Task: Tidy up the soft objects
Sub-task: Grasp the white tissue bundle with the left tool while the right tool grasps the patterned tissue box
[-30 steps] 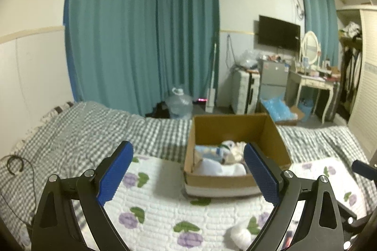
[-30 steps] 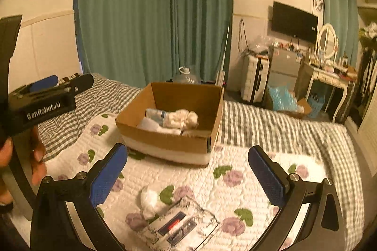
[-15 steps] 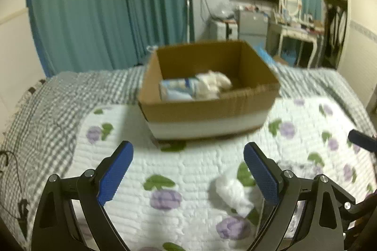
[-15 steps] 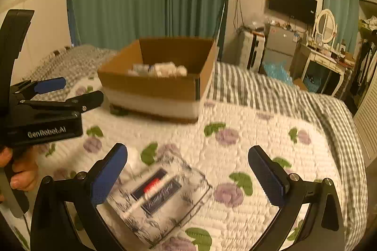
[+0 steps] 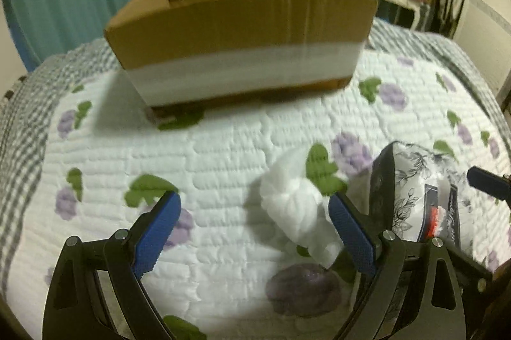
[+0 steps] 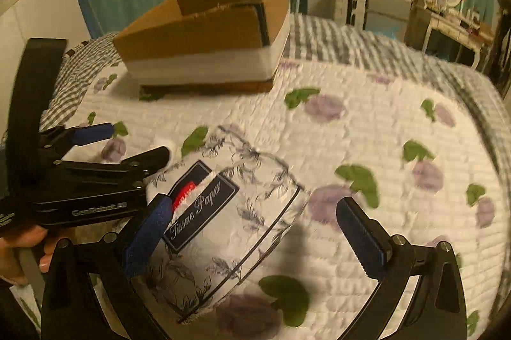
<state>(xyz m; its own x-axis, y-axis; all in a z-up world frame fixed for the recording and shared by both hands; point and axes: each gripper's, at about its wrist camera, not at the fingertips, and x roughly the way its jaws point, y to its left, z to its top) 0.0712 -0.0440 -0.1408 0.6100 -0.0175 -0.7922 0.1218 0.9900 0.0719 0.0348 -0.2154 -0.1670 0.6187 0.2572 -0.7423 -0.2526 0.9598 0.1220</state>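
Down over the quilt [image 5: 223, 167] I tilt both tools, each pointing steeply at the bedding. My left gripper [image 5: 255, 231] has its jaws spread wide, with the crumpled white soft wad [image 5: 297, 206] lying between them toward the right-hand pad, which hides its near edge; I cannot tell whether pad and wad touch. My right gripper [image 6: 255, 231] is likewise spread, nothing pinched: the tissue paper pack [image 6: 223, 228] lies on the quilt between its fingers, close against the left-hand pad and well short of the other. Only the right wrist view shows my left tool from the side, its black body low beside the pack, and part of my left hand [image 6: 22, 247] wrapped round its handle. Only the left wrist view shows the wad clearly; the other view has just a white scrap behind that tool. Both views show the cardboard box [image 5: 242, 30] farther back on the quilt, its contents hidden by the near wall.
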